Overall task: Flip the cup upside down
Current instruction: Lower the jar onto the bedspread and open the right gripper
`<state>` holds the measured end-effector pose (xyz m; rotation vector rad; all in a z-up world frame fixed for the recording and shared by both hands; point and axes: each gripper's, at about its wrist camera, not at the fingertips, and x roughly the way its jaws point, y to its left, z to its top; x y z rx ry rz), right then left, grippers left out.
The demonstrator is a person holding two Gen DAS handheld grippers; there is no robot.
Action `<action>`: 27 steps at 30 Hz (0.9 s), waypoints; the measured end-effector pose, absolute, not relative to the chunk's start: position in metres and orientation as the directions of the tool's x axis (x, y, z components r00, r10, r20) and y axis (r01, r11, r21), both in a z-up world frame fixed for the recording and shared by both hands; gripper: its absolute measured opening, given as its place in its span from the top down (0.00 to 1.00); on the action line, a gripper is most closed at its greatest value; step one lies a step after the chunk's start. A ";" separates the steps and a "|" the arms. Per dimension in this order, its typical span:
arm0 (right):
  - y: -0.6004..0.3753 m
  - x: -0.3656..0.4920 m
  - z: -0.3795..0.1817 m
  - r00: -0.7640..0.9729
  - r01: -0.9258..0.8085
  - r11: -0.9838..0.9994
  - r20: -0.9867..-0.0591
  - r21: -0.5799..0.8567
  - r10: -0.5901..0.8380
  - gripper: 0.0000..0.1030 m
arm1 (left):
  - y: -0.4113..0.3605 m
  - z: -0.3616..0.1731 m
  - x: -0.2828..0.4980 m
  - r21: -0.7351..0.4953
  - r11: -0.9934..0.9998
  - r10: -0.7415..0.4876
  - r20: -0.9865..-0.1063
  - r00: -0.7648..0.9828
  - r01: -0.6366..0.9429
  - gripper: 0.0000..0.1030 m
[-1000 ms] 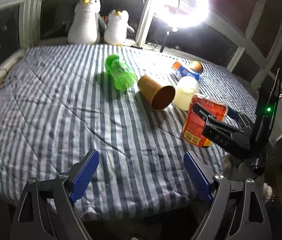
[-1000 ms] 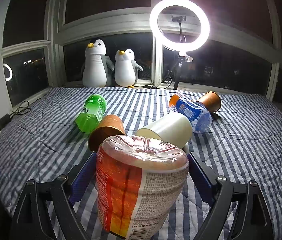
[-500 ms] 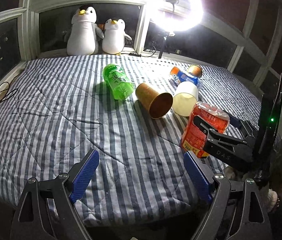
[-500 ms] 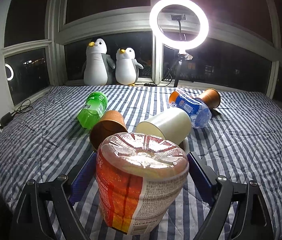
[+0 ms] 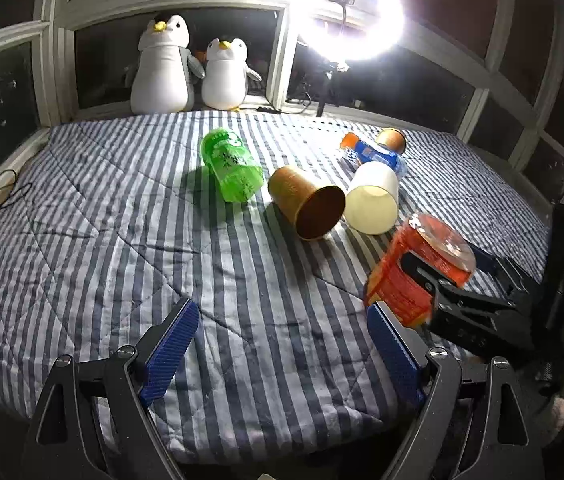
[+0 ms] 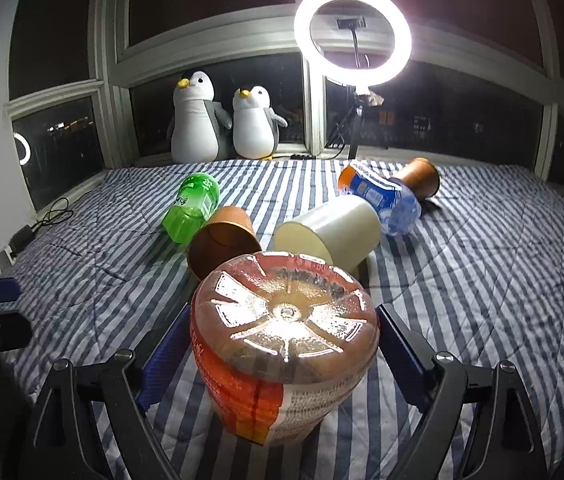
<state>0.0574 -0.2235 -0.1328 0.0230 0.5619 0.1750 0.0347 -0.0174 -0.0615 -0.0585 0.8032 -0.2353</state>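
Note:
An orange, plastic-wrapped noodle cup [image 6: 277,320] is held by its sides above the striped bed, my right gripper [image 6: 284,340] shut on it. Its foil-like round end faces the right wrist camera and tilts upward. In the left wrist view the same cup [image 5: 402,280] leans at the right, clamped in the black right gripper [image 5: 442,264]. My left gripper [image 5: 279,316] is open and holds nothing, hovering over the bed's near edge, left of the cup.
On the striped blanket [image 5: 121,240] lie a brown paper cup [image 5: 306,206], a white cup [image 5: 374,200], a green bottle [image 5: 231,170], a blue-labelled bottle [image 5: 370,152] and a small brown cup [image 5: 392,140]. Two plush penguins [image 5: 161,72] and a ring light [image 5: 350,16] stand by the window.
The held cup has tipped, so its round end faces the right wrist camera more squarely. The left gripper drew back and stayed open.

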 end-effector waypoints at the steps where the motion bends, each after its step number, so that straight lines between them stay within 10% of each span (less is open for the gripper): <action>1: -0.224 0.056 -0.133 0.831 -0.158 0.985 -0.530 0.071 0.171 0.15 | -0.019 -0.061 0.035 -0.134 0.973 -0.226 -0.700 0.677 0.186 0.14; 27: -0.244 0.007 -0.094 0.859 -0.144 0.969 -0.461 0.203 0.224 0.08 | -0.016 -0.019 0.017 -0.056 0.992 -0.127 -0.478 0.869 0.114 0.07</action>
